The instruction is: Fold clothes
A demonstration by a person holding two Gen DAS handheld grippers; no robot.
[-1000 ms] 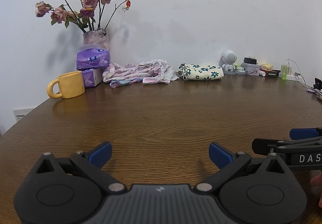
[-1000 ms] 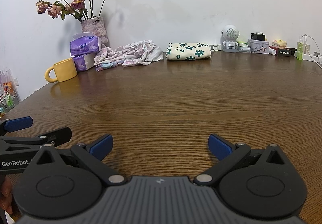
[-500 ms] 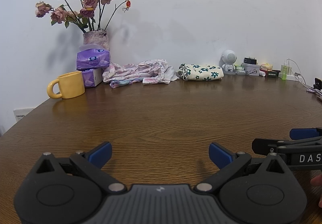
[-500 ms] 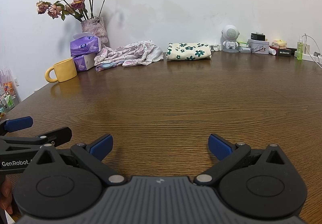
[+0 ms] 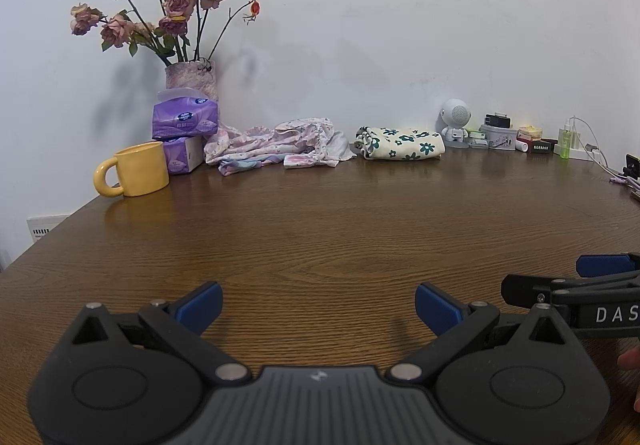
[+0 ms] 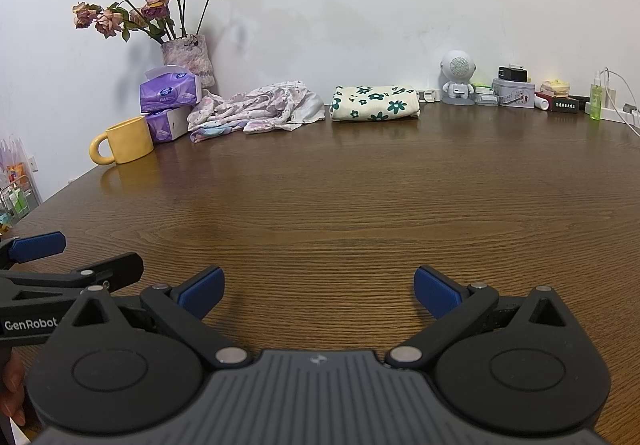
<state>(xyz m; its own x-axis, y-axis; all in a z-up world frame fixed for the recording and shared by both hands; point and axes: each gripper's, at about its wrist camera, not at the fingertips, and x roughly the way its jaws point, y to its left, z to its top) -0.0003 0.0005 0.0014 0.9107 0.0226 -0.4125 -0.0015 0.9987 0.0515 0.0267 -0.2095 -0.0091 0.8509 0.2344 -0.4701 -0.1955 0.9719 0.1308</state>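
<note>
A crumpled pink and lilac garment (image 5: 276, 143) (image 6: 260, 109) lies in a heap at the far side of the brown wooden table (image 5: 320, 229) (image 6: 360, 197), by the wall. To its right sits a cream cloth with dark green flowers (image 5: 400, 143) (image 6: 374, 103), folded into a neat block. My left gripper (image 5: 318, 307) hovers low over the near table edge, open, nothing between its blue pads. My right gripper (image 6: 318, 291) is beside it at the same height, also open and empty. Both are far from the clothes.
A yellow mug (image 5: 136, 169) (image 6: 124, 141), two purple tissue packs (image 5: 185, 121) (image 6: 170, 91) and a vase of dried roses (image 5: 192, 79) (image 6: 186, 55) stand at the back left. A white robot figure (image 5: 456, 121) (image 6: 458, 79), tins, small boxes, a green bottle (image 6: 596, 99) and cables line the back right.
</note>
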